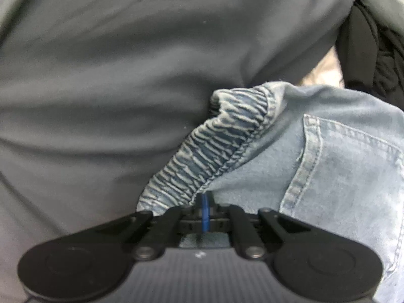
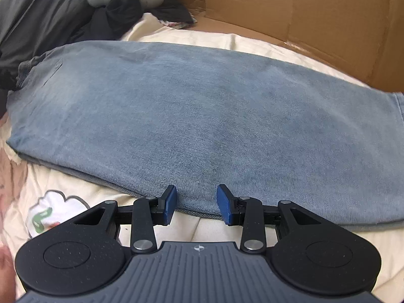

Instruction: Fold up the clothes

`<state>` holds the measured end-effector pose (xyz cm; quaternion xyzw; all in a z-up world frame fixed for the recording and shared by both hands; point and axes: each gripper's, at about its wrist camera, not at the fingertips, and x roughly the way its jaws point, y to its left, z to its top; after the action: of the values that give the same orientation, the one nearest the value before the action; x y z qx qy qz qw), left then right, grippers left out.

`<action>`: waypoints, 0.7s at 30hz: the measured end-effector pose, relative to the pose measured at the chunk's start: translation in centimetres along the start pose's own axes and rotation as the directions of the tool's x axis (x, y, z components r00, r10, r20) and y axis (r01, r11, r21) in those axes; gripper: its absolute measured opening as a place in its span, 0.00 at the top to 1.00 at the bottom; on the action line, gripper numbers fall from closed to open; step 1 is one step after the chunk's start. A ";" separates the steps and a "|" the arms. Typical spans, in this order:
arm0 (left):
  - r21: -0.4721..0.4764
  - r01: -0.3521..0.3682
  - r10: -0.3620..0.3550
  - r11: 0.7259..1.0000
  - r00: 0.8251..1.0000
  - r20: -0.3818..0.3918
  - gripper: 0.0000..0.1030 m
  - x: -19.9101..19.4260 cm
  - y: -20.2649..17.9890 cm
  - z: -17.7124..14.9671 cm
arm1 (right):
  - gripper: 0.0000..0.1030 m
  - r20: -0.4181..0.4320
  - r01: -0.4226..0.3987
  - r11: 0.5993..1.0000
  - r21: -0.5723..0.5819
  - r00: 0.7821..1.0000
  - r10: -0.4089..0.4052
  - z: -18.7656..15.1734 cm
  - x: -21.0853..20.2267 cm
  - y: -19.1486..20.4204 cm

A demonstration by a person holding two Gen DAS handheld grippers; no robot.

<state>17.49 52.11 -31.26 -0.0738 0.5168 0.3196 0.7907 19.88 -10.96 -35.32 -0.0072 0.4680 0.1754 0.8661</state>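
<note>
Pinching the jeans' waistband (image 1: pixel 214 149), left claw (image 1: pixel 205 212) angled down.

Dim and soft-focused around the jeans (image 1: pixel 341 151) in the left view; brighter, evenly lit, edges bowed beyond the jeans in the right.

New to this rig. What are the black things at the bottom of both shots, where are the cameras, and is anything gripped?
No robot: a person holds a handheld two-finger gripper in each hand, and each carries a fisheye camera looking along its fingers. In the left wrist view, the left gripper is shut, its blue pads pinched at the elastic waistband of the light blue jeans; a grey garment lies behind. In the right wrist view, the right gripper is open at the jeans' near edge, gripping nothing. The jeans lie flat on a cream bedsheet, with a cardboard box beyond.
</note>
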 end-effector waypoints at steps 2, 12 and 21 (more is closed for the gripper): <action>-0.001 0.000 0.000 1.000 1.000 0.004 0.95 -1.4 -0.3 -0.3 | 0.59 0.001 -0.023 0.998 0.054 1.000 0.023 0.0 -0.5 -0.6; -0.128 0.015 -0.012 0.992 1.000 0.021 0.72 -5.5 1.3 -4.5 | 0.58 0.096 -0.058 0.973 0.225 0.995 0.037 -0.9 -4.8 -3.6; -0.184 0.068 -0.065 0.981 0.998 0.021 0.45 -7.0 0.4 -7.2 | 0.54 0.140 0.002 0.876 0.483 0.987 -0.079 -2.7 -6.8 -10.6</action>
<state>9.88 46.20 -28.34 -0.1615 0.4764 0.3400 0.7946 17.54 -23.39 -32.88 0.2120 0.4278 0.0354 0.8779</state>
